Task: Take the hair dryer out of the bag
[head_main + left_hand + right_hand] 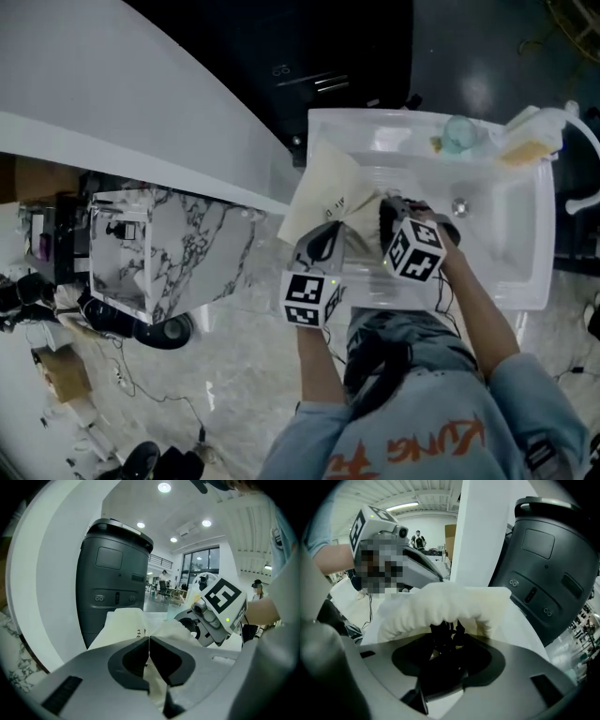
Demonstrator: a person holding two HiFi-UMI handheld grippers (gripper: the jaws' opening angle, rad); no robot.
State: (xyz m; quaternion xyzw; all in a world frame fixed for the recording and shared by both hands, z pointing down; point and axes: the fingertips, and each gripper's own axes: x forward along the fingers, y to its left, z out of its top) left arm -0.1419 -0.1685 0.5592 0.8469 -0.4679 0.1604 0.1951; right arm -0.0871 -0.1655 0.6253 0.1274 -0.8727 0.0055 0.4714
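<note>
A cream cloth bag [328,199] lies on the white sink counter [525,281], its gathered mouth towards the basin. My left gripper [328,244] is shut on the bag's near edge; in the left gripper view the cream cloth [154,677] is pinched between the closed jaws [149,641]. My right gripper [392,217] is at the bag's mouth. In the right gripper view its jaws [447,645] stand apart under the ruffled opening [440,604], and a black tangle [445,631], seemingly a cord, shows inside. The rest of the hair dryer is hidden in the bag.
A drain plug [459,206] sits in the basin. A blue-green cup [459,134] and a yellow item [527,150] stand at the counter's far rim. A dark grey machine [115,583] stands beyond the bag. A marble-patterned cabinet [178,248] is on the left.
</note>
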